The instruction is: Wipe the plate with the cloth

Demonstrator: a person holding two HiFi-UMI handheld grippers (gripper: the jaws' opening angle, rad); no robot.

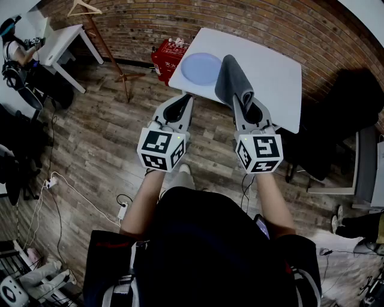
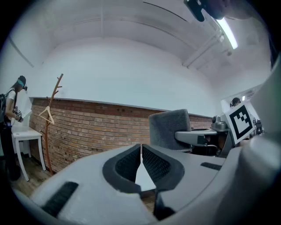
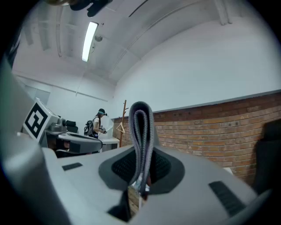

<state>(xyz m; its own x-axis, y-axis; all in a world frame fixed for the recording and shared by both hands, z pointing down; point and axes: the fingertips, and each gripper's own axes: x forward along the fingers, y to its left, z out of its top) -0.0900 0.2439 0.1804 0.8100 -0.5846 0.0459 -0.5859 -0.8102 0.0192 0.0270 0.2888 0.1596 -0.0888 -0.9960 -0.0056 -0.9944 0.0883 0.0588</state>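
Observation:
A pale blue plate [image 1: 201,68] lies on the left part of the white table [image 1: 270,78]. My right gripper [image 1: 247,103] is shut on a folded grey cloth [image 1: 231,79], which stands up from its jaws over the table's near edge, just right of the plate. In the right gripper view the cloth [image 3: 141,136] rises as a doubled loop between the pads. My left gripper [image 1: 182,105] is shut with nothing in it, held in front of the table, short of the plate. The left gripper view shows the cloth [image 2: 169,127] and the right gripper [image 2: 206,137] to its right.
A red crate [image 1: 166,58] sits on the floor at the table's left. A wooden coat stand [image 1: 99,36] and a second white table [image 1: 60,45] stand further left, where a person [image 1: 15,54] is. A brick wall [image 1: 240,18] runs behind. Cables lie on the wooden floor.

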